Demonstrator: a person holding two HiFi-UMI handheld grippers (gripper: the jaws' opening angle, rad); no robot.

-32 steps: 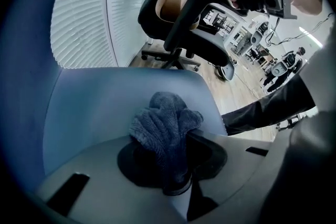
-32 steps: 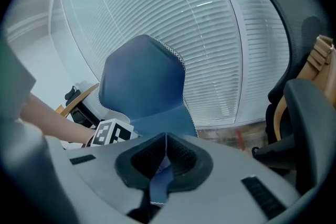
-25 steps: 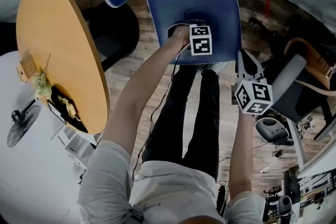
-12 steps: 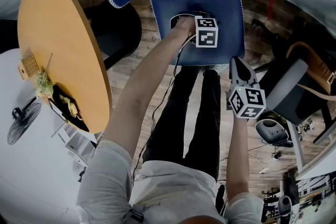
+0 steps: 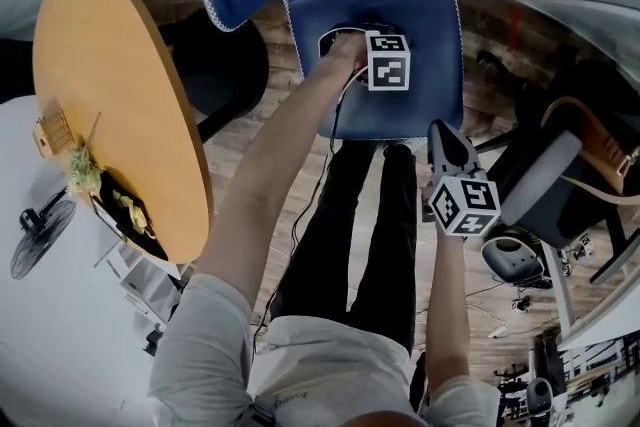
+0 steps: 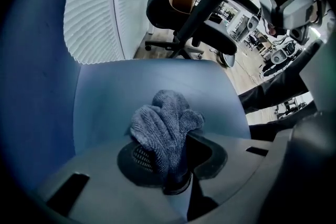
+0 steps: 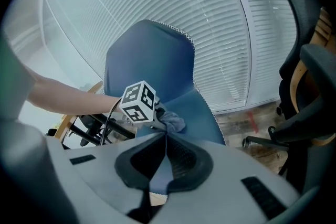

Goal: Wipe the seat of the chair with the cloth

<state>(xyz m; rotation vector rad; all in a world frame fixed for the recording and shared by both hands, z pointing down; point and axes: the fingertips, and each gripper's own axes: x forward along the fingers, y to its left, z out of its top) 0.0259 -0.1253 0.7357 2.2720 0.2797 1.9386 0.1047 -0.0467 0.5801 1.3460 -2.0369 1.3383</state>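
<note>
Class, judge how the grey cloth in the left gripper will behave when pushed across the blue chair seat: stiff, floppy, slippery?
Likely floppy: the cloth bunches in soft folds where it is clamped in the left gripper. Probably light: its folds stand unsupported. Its looped texture should drag rather than slide on the seat.

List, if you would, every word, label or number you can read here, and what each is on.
No words, numbers or brand names are readable in any view.
Cube on the left gripper: black and white square patterns only, no letters.
Cube on the right gripper: the same, no letters.
Mark on the person's shirt: too small to read.
Cloth and chair seat: no label visible.
</note>
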